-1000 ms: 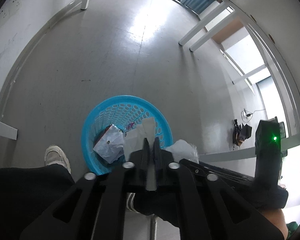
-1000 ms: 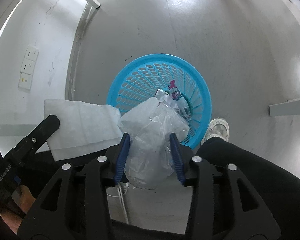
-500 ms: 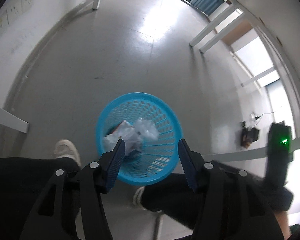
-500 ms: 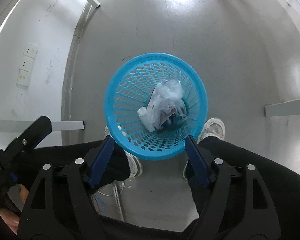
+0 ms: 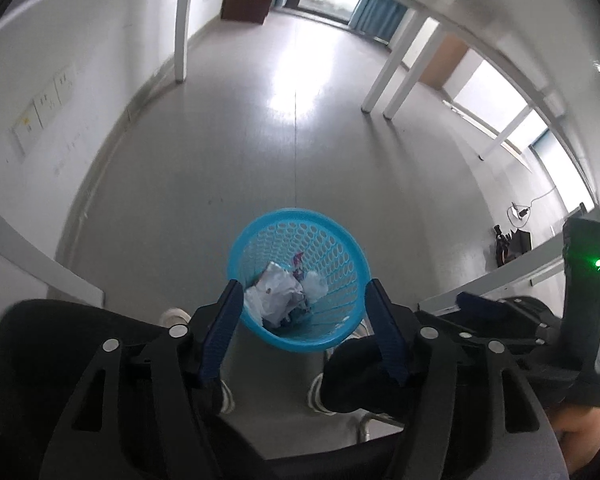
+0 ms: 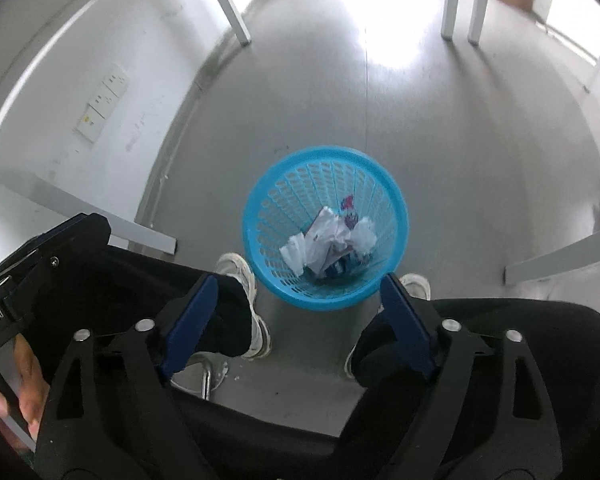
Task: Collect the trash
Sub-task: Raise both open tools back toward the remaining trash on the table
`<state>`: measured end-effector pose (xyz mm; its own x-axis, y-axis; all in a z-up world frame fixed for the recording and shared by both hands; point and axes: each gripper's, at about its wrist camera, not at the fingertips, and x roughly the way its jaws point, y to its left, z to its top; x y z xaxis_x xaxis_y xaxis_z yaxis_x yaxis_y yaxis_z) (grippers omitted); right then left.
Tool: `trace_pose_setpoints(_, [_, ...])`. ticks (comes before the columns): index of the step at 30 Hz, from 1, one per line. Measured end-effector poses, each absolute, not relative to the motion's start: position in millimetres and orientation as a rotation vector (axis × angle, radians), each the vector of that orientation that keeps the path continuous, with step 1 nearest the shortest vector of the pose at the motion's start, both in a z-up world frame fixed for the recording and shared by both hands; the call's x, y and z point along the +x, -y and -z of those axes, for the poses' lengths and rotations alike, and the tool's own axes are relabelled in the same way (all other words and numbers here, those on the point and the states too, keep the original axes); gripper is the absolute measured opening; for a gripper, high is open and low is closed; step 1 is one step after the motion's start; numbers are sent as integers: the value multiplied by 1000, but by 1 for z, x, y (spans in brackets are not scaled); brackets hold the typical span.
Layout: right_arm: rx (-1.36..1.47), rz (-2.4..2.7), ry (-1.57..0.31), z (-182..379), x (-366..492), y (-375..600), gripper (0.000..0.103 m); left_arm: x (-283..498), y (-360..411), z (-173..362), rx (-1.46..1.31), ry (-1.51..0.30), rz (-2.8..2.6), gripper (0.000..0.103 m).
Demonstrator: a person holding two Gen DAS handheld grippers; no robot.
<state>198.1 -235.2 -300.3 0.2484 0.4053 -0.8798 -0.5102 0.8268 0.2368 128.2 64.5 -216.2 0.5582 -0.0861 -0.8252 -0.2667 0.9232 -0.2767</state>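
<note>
A blue basket [image 5: 300, 276] with a perforated wall stands on the grey floor [image 5: 300, 152], between the white shoes [image 6: 242, 272] of a seated person in black trousers [image 6: 500, 328]. The trash [image 5: 284, 292] lies at the bottom of it: crumpled white and clear plastic, with a small pink and purple wrapper [image 6: 348, 210] at the far side of the heap. Its print is too small to read.

The left tongs [image 5: 302, 320] hang above the basket with blue pads [image 5: 220, 336] spread wide, and they are opening further. Nothing is between them; the basket only shows through the gap from below. The right tongs [image 6: 296, 308] are spread wider and are likewise opening, empty, with the basket's near rim showing between the pads.

In the right wrist view the left handle [image 6: 4, 320] shows at the left edge, gripped by fingers [image 6: 28, 368]. It carries white lettering cut off by the frame, of which "Robot.AI" can be read. In the left wrist view the right handle [image 5: 584, 280] stands at the right edge with a small green light lit on it.

On the white wall [image 6: 60, 80] at the left is a row of sockets [image 6: 104, 100]; one plate bears a small yellow mark, not legible. White desk legs [image 5: 396, 72] stand on the floor farther off.
</note>
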Motion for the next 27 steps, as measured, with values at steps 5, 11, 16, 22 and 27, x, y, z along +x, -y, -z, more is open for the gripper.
trace_pose_setpoints(5, [-68,-668,-1119,273,175,251,86,103,-56,185,-352,-927,-92,74])
trace_pose_setpoints(11, [-74,-699,-975,227,141,264,91,73,-49,151,-319,-832,-62,95])
trace_pose_setpoints(16, [-58,-704,-866,191,121,284,94,54,-47,127,-302,-775,-62,97])
trace_pose_setpoints(22, [-33,-704,-733,140,109,308,94,41,-52,87,-305,-690,-46,97])
trace_pose_setpoints(27, [-25,-713,-638,93,109,320,94,41,-56,49,-298,-630,-29,97])
